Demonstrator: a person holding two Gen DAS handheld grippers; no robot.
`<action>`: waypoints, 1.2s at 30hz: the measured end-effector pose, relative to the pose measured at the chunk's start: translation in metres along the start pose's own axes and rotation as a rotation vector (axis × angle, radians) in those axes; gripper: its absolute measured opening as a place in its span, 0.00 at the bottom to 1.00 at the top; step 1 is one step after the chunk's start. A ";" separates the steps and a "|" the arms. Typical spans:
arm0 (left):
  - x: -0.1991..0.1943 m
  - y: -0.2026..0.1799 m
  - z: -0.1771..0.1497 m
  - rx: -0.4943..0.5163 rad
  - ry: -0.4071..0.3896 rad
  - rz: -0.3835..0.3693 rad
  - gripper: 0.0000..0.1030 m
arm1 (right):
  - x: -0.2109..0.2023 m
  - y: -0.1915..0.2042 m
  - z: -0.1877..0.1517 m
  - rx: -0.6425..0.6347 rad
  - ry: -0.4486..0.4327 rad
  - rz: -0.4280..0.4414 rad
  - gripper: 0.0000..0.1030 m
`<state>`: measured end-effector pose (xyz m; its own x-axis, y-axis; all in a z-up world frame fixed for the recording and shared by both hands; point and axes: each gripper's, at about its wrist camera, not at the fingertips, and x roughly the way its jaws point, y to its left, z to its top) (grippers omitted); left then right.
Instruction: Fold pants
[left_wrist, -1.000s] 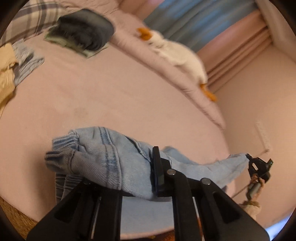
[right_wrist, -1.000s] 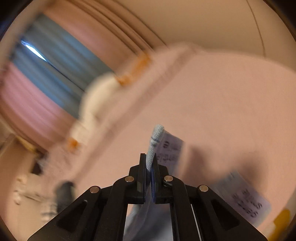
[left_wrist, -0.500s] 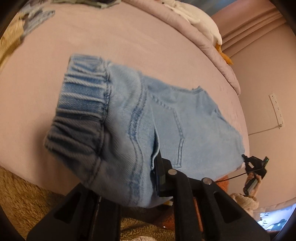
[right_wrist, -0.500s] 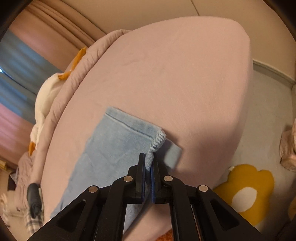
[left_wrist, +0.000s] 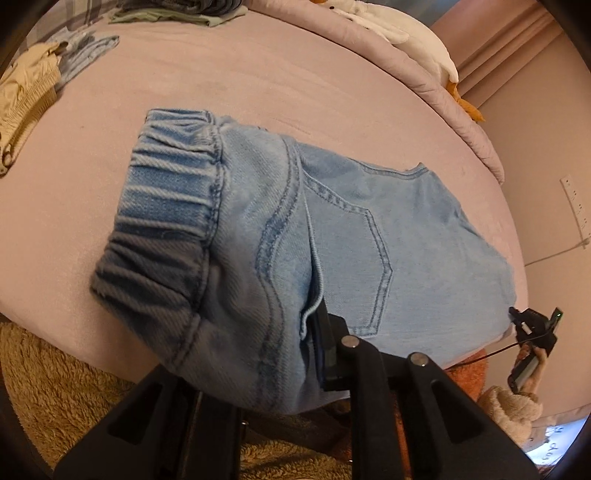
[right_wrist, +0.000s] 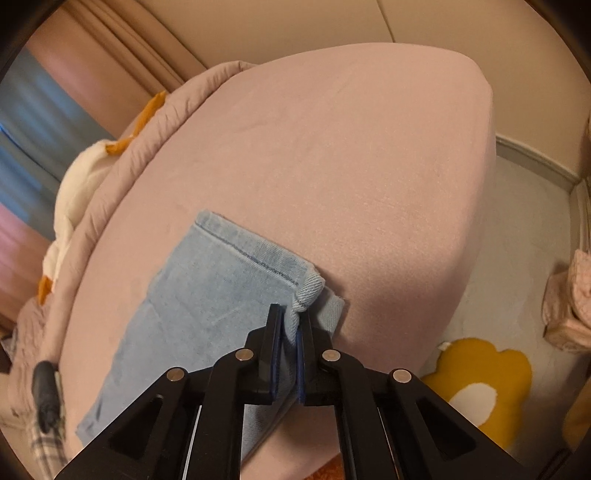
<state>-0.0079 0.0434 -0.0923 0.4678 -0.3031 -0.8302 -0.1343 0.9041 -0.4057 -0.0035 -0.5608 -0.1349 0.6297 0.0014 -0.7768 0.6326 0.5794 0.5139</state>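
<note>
Two tools hold the pants (left_wrist: 332, 229) laid lengthwise along the bed (left_wrist: 258, 74) edge: left tool (left_wrist: 314, 332) at the waist, jaws opening; right tool (right_wrist: 291, 325) clamped on a hem corner. Laying-out step ends; next, release and regrip for the fold.

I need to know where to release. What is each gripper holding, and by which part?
Both hold the jeans: the left gripper, jaws opening, at the waist end; the right gripper at a leg hem corner.

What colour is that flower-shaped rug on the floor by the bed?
The flower rug is mustard yellow with a white centre, clearest in the right wrist view.
</note>
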 end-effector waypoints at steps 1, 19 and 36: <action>0.001 0.001 -0.001 0.000 -0.007 0.003 0.16 | 0.000 0.003 0.000 -0.016 -0.007 -0.012 0.01; -0.001 0.011 -0.007 -0.001 -0.033 0.001 0.18 | 0.000 0.012 -0.005 -0.044 -0.043 -0.071 0.01; 0.004 0.005 -0.010 0.041 -0.068 0.031 0.19 | 0.001 0.020 -0.008 -0.073 -0.066 -0.131 0.01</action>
<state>-0.0152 0.0442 -0.1012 0.5228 -0.2552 -0.8134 -0.1142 0.9246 -0.3635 0.0060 -0.5428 -0.1286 0.5739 -0.1302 -0.8085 0.6785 0.6285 0.3803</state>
